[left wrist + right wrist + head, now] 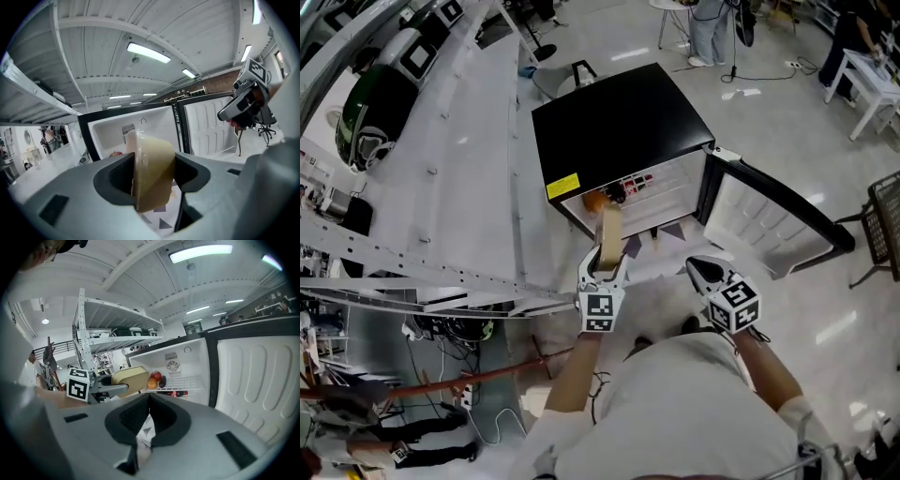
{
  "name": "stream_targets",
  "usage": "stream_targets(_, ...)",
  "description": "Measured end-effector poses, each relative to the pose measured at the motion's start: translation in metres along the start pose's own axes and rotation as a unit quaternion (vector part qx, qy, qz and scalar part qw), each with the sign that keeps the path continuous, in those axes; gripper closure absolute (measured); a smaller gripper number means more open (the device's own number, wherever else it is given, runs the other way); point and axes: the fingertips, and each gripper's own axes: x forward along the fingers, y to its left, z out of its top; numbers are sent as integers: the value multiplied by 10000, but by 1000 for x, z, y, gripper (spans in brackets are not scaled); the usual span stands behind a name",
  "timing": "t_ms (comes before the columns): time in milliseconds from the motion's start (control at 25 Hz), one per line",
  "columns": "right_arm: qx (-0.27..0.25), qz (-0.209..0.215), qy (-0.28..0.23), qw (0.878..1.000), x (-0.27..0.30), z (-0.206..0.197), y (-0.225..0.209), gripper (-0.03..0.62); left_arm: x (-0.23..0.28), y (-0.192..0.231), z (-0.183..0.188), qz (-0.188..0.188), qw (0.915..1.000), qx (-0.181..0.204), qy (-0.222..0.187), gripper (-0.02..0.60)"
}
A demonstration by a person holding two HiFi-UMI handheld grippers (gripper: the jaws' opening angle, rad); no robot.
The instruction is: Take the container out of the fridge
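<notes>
A tan, lidded container [607, 236] hangs on its side in the air just in front of the open black mini fridge [619, 122]. My left gripper [606, 266] is shut on it, both pads pressing its sides, as the left gripper view shows [152, 171]. The right gripper view has the same container [129, 377] outside the fridge opening. My right gripper [705, 270] hovers to the right, near the open door [769, 220], its jaws shut with nothing between them [149, 401].
Inside the fridge an orange [151, 383], a red apple [156, 376] and a lying cola bottle [171, 393] rest on the wire shelf. A white metal rack [441, 169] runs along the left. A wire chair [886, 225] and a white table [872, 80] stand at the right.
</notes>
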Motion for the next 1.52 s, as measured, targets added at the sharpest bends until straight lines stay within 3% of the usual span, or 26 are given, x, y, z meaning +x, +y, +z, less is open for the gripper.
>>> stream_targets(240,-184,90,34,9998,14,6,30,588,-41,23,-3,141,9979,-590,-231,349)
stream_targets(600,-436,128,17,9990,21,17,53,588,-94,47,2,349,9879,-1380,-614,351)
stream_targets(1160,-820,185,-545,9950,11,44,72,588,-143,50,-7,513,9742,-1979,-960,351)
stream_targets(1520,-779,127,-722,9943,9,54,70,588,-150,57,-7,549,9740,-1978,-961,351)
